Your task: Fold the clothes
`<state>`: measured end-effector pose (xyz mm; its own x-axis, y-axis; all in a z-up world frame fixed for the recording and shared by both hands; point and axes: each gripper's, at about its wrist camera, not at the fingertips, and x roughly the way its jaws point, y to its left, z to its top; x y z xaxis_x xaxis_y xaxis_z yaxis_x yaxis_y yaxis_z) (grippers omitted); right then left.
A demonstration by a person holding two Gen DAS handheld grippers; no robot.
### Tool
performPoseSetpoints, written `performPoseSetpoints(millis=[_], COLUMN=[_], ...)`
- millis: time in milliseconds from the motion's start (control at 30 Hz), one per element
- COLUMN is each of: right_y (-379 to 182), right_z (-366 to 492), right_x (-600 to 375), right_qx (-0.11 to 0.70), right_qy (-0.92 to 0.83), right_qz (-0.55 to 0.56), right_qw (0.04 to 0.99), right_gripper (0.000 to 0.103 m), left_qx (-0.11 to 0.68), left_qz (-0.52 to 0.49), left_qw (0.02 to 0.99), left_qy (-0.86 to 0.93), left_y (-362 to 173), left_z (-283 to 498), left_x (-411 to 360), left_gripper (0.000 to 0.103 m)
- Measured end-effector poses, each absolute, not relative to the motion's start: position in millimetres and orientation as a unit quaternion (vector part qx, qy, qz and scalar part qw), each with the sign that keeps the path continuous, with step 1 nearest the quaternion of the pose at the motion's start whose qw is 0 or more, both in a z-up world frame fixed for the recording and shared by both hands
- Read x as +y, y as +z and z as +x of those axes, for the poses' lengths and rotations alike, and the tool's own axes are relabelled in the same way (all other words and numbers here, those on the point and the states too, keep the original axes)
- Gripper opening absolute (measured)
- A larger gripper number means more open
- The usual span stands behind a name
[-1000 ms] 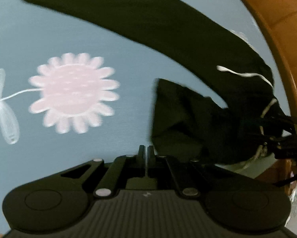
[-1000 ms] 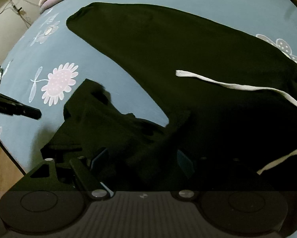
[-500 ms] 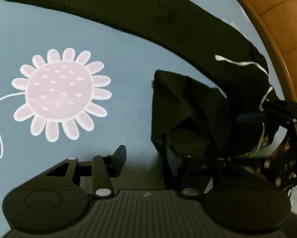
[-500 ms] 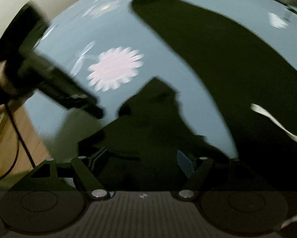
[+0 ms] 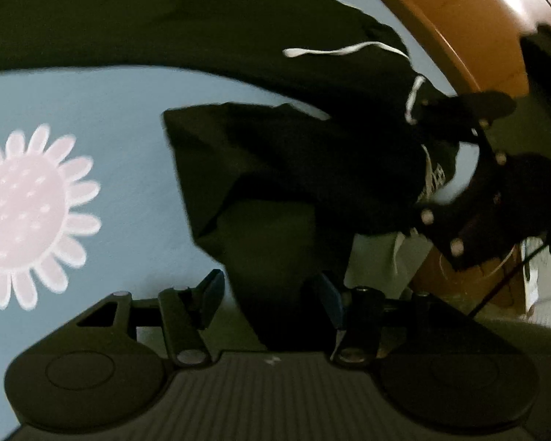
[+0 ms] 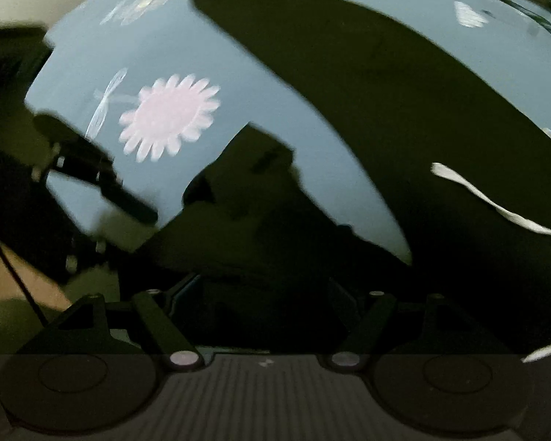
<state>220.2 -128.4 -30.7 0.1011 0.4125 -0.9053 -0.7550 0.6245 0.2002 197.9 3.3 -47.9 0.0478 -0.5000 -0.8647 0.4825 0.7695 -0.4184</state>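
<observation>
Left wrist view: black fabric garment with white drawstrings (image 5: 209,29), probably trousers, spread flat on blue bedsheet printed with pink-and-white daisies (image 5: 102,110). One long dark panel arcing across upper frame from left edge toward right. Second, rumpled part lifted off the sheet at centre, dropping toward bottom centre. Left gripper (image 5: 272,296) at bottom centre, jaws wide apart, a hanging fold of the dark cloth between the two blue-edged fingers (image 5: 213,288); not pressed together on it, contact with the pads impossible to judge. White flat drawstring (image 5: 334,50) lying on the panel, upper right. Orange-brown wooden bed frame (image 5: 433,11) curving down the upper right edge. Right gripper (image 5: 455,183) visible at centre right, blurred, sunk in the bunched cloth beside some white lettering.

Right wrist view: same garment (image 6: 386,73) running from upper centre to right edge; raised crumpled part at centre (image 6: 260,198) reaching down to bottom centre. Right gripper (image 6: 264,290), jaws set wide, dark cloth filling the gap; grip or no grip not possible to tell in the dimness. Drawstring (image 6: 496,209) at right, crossing the cloth. Large pink daisy print (image 6: 170,117) left of centre. Left gripper (image 6: 102,183) at left, motion-blurred, just off the fabric's left edge.
</observation>
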Motion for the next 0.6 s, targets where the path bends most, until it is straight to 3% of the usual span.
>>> performPoseSetpoints(millis=[333, 600], right_y=[-21.3, -38.2], right_z=[232.4, 217.5], right_x=[-168.1, -210.0], right_qx=[0.514, 0.553], right_qy=[0.445, 0.344], right_qz=[-0.156, -0.126], right_qw=[0.716, 0.749], right_gripper=[0.079, 0.079], left_qx=[0.618, 0.611], left_qz=[0.006, -0.054], left_qw=[0.757, 0.761], left_qy=[-0.212, -0.211], left_y=[-58.0, -72.0], left_z=[152.0, 149.5], left_x=[-14.3, -11.4], left_gripper=[0.063, 0.064])
